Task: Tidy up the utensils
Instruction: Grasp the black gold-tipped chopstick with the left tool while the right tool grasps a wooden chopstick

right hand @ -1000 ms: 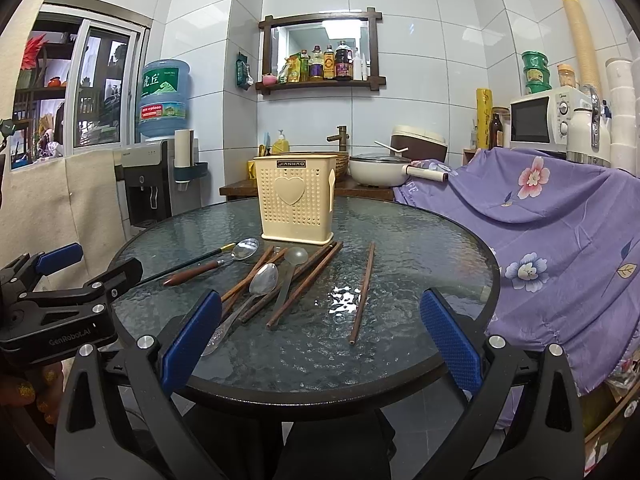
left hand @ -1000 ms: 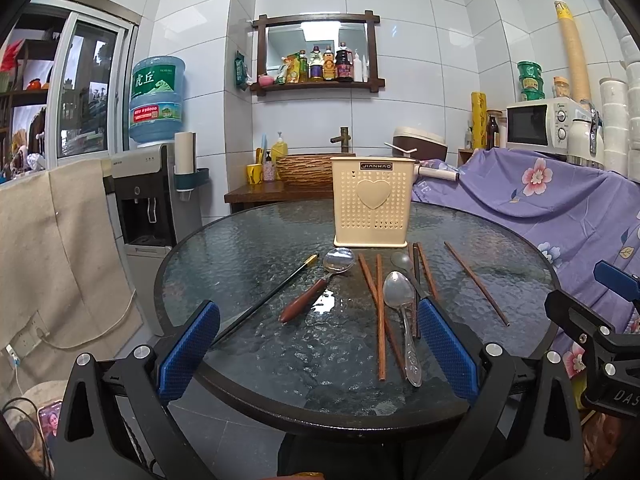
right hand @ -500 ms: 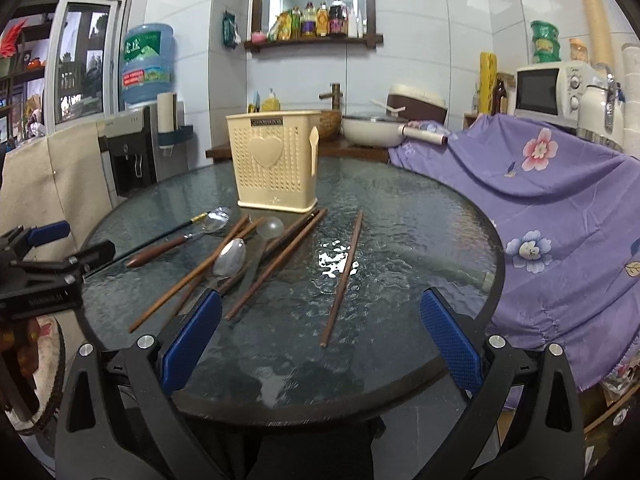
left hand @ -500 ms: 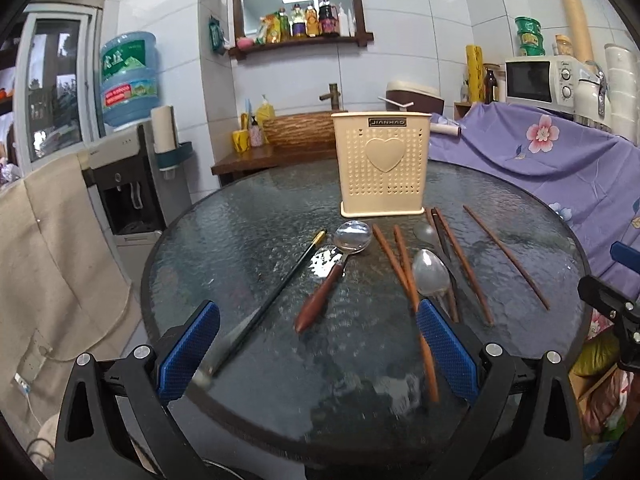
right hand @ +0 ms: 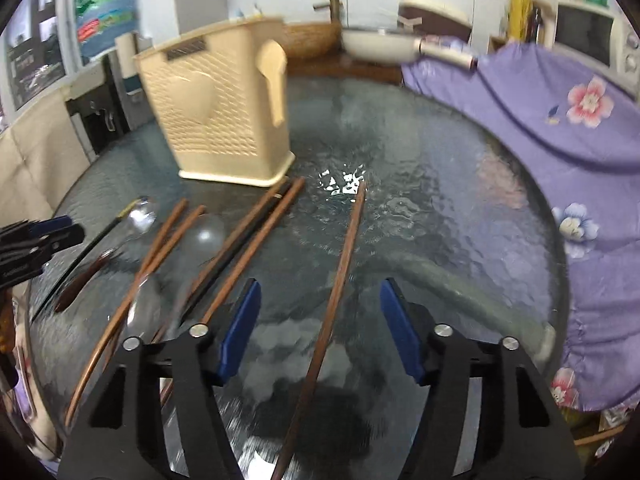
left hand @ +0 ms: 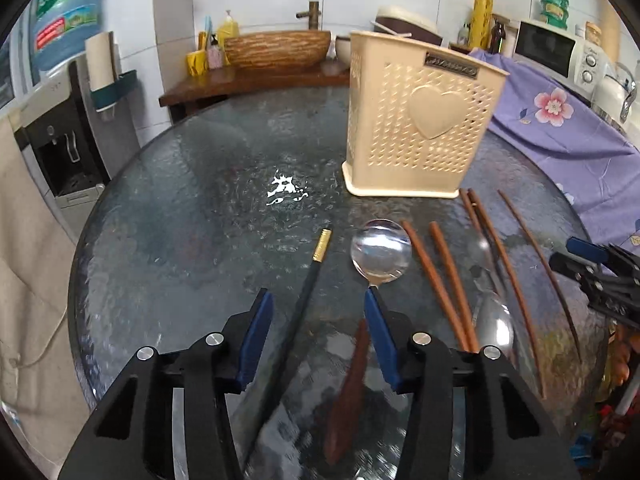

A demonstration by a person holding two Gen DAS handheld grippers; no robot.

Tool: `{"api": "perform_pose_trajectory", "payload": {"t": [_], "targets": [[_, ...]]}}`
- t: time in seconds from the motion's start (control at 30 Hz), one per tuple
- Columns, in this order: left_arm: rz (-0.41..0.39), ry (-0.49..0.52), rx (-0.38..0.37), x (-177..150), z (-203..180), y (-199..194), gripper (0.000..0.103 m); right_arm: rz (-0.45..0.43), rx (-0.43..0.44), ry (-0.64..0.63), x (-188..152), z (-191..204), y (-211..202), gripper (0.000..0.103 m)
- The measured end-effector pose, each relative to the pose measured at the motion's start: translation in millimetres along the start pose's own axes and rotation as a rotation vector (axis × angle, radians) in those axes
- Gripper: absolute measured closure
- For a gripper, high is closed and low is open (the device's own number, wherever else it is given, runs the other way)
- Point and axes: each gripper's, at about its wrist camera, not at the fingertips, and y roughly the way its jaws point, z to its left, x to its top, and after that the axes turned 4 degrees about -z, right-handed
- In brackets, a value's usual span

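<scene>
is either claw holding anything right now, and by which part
Nothing is held. The left claw straddles the black chopstick, the right claw a brown chopstick; both have been closing, pads not touching yet.

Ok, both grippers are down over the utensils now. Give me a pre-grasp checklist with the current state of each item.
1. Left gripper straddles the black chopstick, jaws have just been closing, pads not yet touching: ok.
2. Wooden-handled spoon clear of the left jaws: not ok, its handle runs under the right-side pad.
3. Right gripper straddles the lone brown chopstick, jaws closing, no contact yet: ok.
4. Utensil holder upright on the glass table: ok.
5. Holder compartments free: cannot tell.
</scene>
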Motion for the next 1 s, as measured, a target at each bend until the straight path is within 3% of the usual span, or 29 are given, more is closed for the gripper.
{"api": "perform_pose_trajectory", "payload": {"t": [0.1,0.23,0.37,0.53,1.0], "targets": [[0.03,0.057,0.03,6.6,-2.5,12.0,0.06,0.044,-0.006,0.025,8.7,-5.5,19.5,0.051],[0.069,0.078,0.033,10.9,-3.3,26.3,0.073,0.081,0.012,0.077,18.7,-13.2,33.2,0.055],[0.087,0.109,0.039,16.7,-6.1,35.9,0.075,0.09,0.005,0.066,26.9,-12.2,38.5,0.057],[0.112,0.113,0.035,20.7,-6.9,44.8,0.079,0.115,-0.004,0.072,37.7,-17.8,50.9,0.072],[0.109,0.103,-0.002,28.4,-5.3,64.0,0.079,0.113,-0.037,0.062,56.3,-24.5,73.9,0.073]]}}
